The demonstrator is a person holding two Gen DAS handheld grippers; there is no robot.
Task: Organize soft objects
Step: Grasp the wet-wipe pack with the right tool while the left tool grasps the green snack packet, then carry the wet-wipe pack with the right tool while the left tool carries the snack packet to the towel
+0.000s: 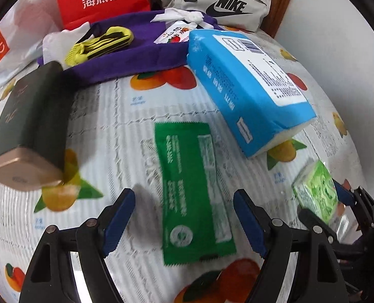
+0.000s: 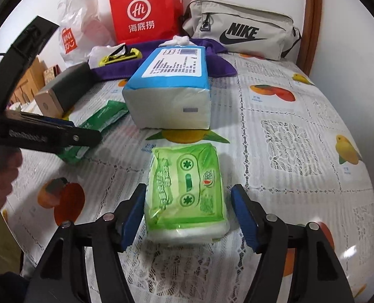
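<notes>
Left wrist view: the left gripper (image 1: 184,223) stood spread over the flat dark-green wipes packet (image 1: 193,192), lying between its fingers, untouched.

Right wrist view: the right gripper (image 2: 189,214) stood spread, straddling the light-green plastic-wrapped tissue pack (image 2: 187,194); the blue-wrapped tissue brick (image 2: 171,93) lay just ahead.

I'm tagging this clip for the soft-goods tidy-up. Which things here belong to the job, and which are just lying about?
Part of the job:
- light green tissue pack, between the open right gripper fingers
- dark green wipes packet, ahead of the open left gripper
- blue tissue pack
- purple cloth

Probably just lying about:
- red Haidilao bag
- Nike pouch
- Miniso bag
- dark green box
</notes>
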